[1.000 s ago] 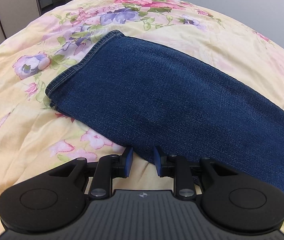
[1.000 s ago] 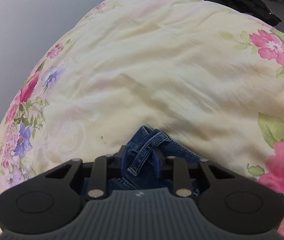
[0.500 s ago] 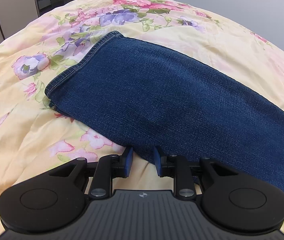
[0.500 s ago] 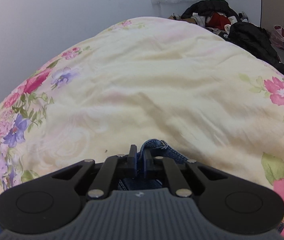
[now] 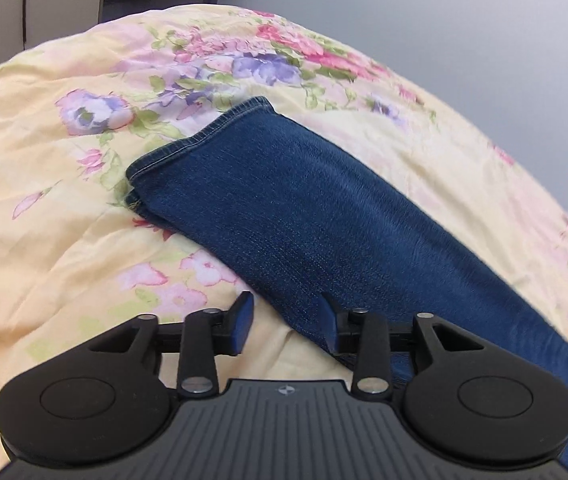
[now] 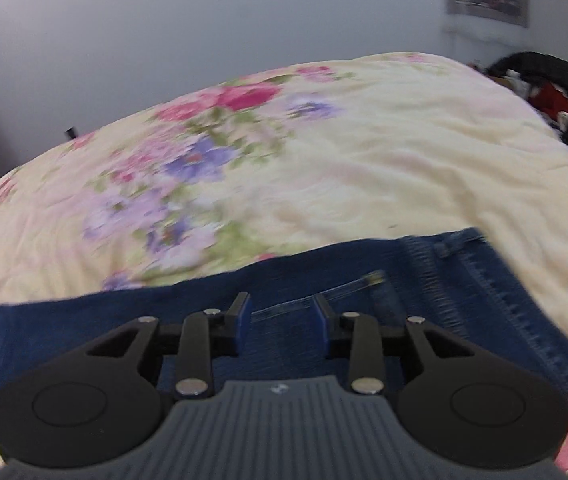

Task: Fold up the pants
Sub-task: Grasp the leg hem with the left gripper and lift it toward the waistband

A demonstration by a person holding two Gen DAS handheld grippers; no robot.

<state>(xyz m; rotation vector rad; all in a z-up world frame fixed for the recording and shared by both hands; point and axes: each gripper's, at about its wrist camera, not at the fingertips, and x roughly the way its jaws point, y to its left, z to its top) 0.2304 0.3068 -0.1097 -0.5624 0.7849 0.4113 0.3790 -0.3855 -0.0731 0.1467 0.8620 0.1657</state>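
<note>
The jeans (image 5: pixel 324 216) lie folded lengthwise on the bed (image 5: pixel 44 208). Both your grippers, left (image 5: pixel 286 322) and right (image 6: pixel 282 318), are opening, empty (denim below). Regrip near the hem (image 5: pixel 200 140).

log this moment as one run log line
jeans: flat on floral quilt | left hand-held gripper: opening, unpinched | right hand-held gripper: opening, empty

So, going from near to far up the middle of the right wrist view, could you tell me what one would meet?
Right gripper, jaws opening with nothing between them → jeans → floral bedspread → grey wall.
</note>
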